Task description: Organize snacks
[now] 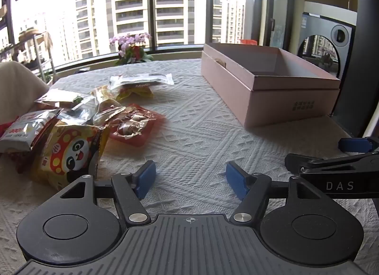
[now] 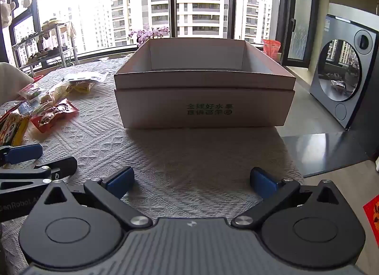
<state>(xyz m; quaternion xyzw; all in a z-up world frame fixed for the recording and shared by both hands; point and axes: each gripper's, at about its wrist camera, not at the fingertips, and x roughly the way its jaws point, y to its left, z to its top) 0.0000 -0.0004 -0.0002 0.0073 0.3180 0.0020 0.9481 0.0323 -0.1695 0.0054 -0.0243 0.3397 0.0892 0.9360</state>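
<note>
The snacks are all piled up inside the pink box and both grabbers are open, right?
Not quite. The pink box looks empty in the right wrist view; the snacks lie on the tablecloth beside it. The left gripper and right gripper are open.

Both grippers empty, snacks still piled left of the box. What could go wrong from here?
1. The snack packets overlap in a heap; the left gripper may pinch two foil bags at once or slip off one.
2. The panda bag lies right beside the left gripper, so a sweep could shove it.
3. The right gripper sits close alongside; the two could collide when reaching for the box.
</note>
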